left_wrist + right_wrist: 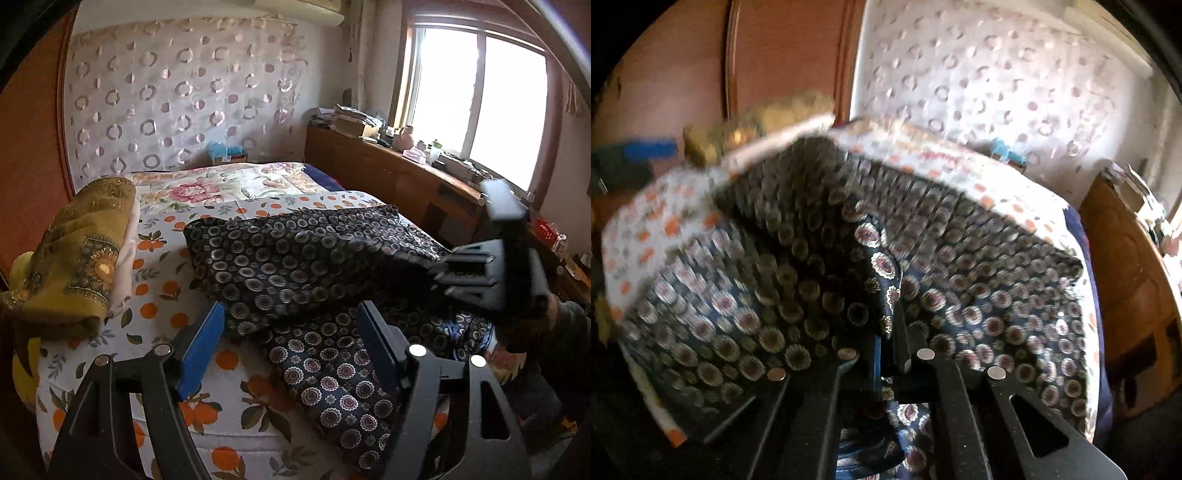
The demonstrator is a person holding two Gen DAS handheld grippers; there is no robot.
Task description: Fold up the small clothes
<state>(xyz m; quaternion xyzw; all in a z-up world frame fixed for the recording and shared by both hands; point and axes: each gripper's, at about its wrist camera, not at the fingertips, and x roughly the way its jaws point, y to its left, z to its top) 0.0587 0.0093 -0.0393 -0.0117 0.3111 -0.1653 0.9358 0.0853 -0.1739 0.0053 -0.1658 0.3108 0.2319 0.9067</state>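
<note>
Right claw: clamped tight on a fold of the dark patterned garment; cloth pinched between the pads, rising from the grip and draping away ahead and to both sides.
Right claw, from the left wrist view: off to the right and ahead of the left claw, gripping the garment's lifted edge; picture blurred there.
Left claw: wide open, nothing held; blue pads well apart, left pad over bare bedsheet, right pad over the garment's lower layer.
Garment: on the bed, directly ahead of the left claw; upper layer lifted and folded over toward the right claw, lower layer flat between and beyond the left claw's pads.
Bedsheet: white with orange fruit print, under the garment and under both claws.
Folded stack: olive-gold patterned cloth, left of the left claw, near the bed's edge, apart from the garment.
Farther out: floral quilt beyond the garment; wooden headboard shelf and window to the right.
</note>
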